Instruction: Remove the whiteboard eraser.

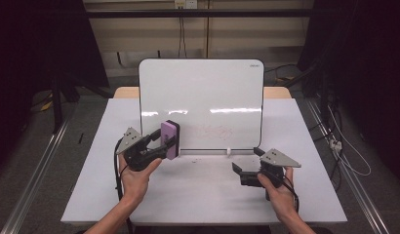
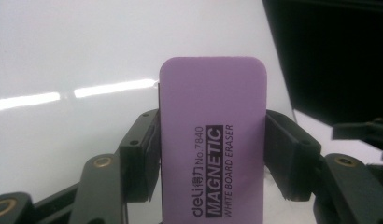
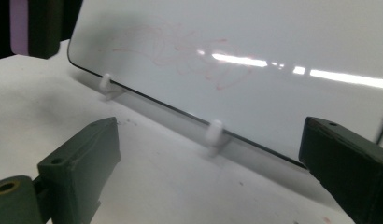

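Both forearms were bare, with no sleeves showing. The left gripper and the right gripper were black, blocky linkages, each topped by a grey three-cornered plate. Brass-coloured pivot pins and small dark screws dotted the jaws, whose pads were flat and rectangular. A black cable trailed from each gripper.

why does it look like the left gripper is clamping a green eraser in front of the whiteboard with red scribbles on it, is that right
Not quite: the eraser is purple, not green, as the left gripper view shows. The rest holds: the left gripper clamps it in front of the whiteboard, which carries faint red scribbles.
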Motion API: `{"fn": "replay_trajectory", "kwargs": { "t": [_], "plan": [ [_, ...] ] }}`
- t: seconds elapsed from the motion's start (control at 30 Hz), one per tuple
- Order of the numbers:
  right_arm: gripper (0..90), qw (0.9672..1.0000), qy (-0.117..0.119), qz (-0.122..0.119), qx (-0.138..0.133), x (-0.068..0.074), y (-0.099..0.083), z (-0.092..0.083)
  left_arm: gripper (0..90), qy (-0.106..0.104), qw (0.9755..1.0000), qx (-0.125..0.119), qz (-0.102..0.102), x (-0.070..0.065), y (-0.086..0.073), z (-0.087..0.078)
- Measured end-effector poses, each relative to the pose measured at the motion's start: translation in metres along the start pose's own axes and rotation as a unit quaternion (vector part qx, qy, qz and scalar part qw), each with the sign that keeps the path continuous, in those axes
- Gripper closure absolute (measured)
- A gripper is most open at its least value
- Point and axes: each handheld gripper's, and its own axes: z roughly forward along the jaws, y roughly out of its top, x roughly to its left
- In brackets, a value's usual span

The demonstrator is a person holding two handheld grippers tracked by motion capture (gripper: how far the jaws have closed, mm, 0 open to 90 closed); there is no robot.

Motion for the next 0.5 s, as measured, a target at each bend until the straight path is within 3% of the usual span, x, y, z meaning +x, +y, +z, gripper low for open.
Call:
{"fn": "replay_trajectory", "kwargs": {
  "t": [0.17,0.3,0.5],
  "plan": [
    [5.2,0.9999,-0.016,0.001,0.004,-0.010,-0.006,-0.010,41.3,0.009,0.9998,0.015,0.007,0.002,0.002,-0.003],
    [5.5,0.9995,-0.029,-0.004,0.010,-0.015,-0.012,-0.018,41.3,0.028,0.9984,0.029,0.040,0.002,0.008,-0.008],
    [5.5,0.9991,-0.041,-0.007,0.009,-0.020,-0.019,-0.028,41.3,0.044,0.9962,0.036,0.066,0.003,0.012,-0.012]
  ]
}}
